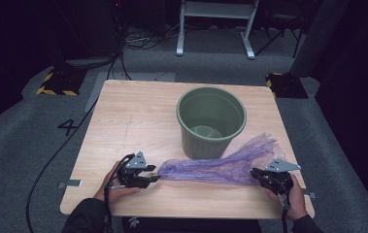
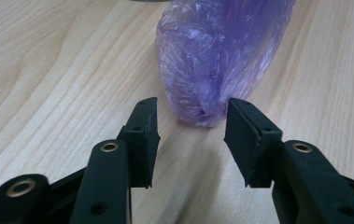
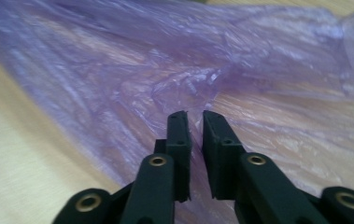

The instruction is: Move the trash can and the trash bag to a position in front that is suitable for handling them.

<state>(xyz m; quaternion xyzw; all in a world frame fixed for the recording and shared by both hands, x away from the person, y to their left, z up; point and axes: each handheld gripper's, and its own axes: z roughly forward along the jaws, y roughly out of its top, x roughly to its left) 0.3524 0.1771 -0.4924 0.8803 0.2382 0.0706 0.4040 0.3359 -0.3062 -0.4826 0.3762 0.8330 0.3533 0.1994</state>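
Fingers on the left gripper (image 2: 191, 119) sit about half open, with the bunched end of the purple bag (image 2: 216, 60) just ahead of the tips and partly between them, no pad pressing it. So that side is lined up for a pinch but has nothing yet. Over on the right gripper (image 3: 194, 116) the jaws are nearly together, only a thin slit left, hovering right over the spread-out plastic. Can't tell for sure if a fold of film is caught in that slit, it's too thin and blurry there.

From the high view the bag (image 1: 220, 165) lies stretched flat across the near part of the table (image 1: 123, 121), narrow closed end toward the left hand (image 1: 116, 187), wide loose end toward the right hand (image 1: 293, 194). It's touching the front of the green bucket (image 1: 211, 121), which stands upright and empty behind it.

My guess is one gripper per end so the bag can be lifted, opened up and fitted into the bucket as a liner.
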